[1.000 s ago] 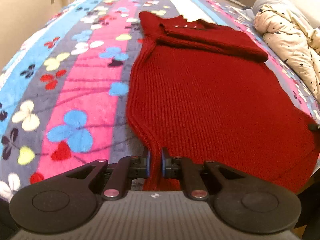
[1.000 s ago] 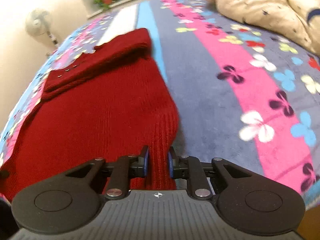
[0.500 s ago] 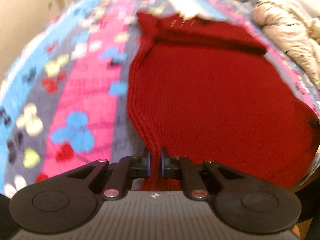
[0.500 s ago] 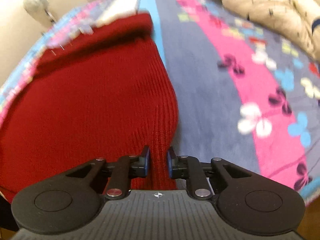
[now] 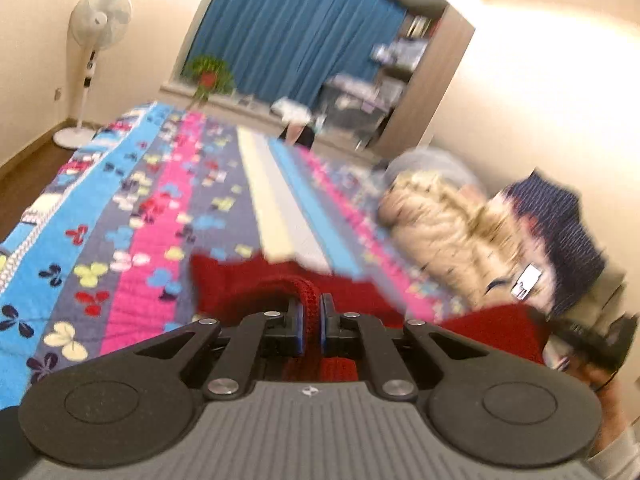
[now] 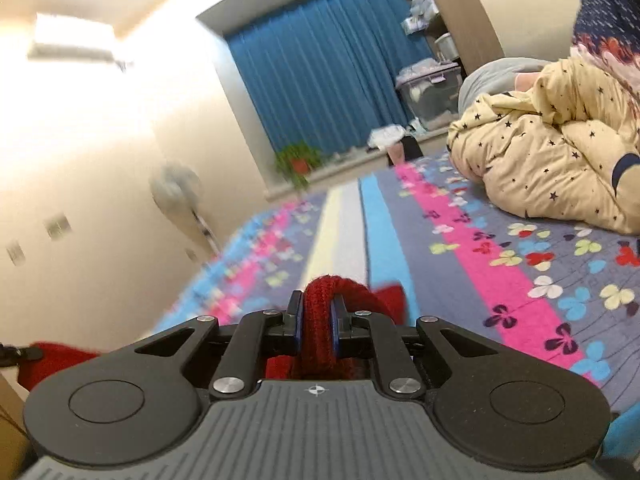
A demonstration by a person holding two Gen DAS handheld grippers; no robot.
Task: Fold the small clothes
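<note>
Red knit now fills only the bottom of both views: a second ago the sweater (image 5: 248, 284) lay flat across the bed with each claw pinching a bottom corner, and since then both corners have been lifted, so the cameras look out over the room instead of down at the cloth. The left claw (image 5: 310, 322) is clamped tight on a ridge of the hem, and the right claw (image 6: 316, 328) is closing further on a thick roll of the same knit, which bulges up between its pads. Part of the sweater still rests on the bed ahead of the left claw, and the stretch between the two claws seems to hang. This looks like the start of a fold that carries the bottom edge toward the neck. The bed is covered by a striped blanket (image 5: 160, 216) in blue, pink and grey with a clover print. A cream star-print quilt (image 6: 552, 148) is bunched on its right side. Beyond the bed are a blue curtain (image 5: 296, 32), a potted plant (image 5: 210, 74) on the sill, a standing fan (image 5: 96, 44) and some shelves.
</note>
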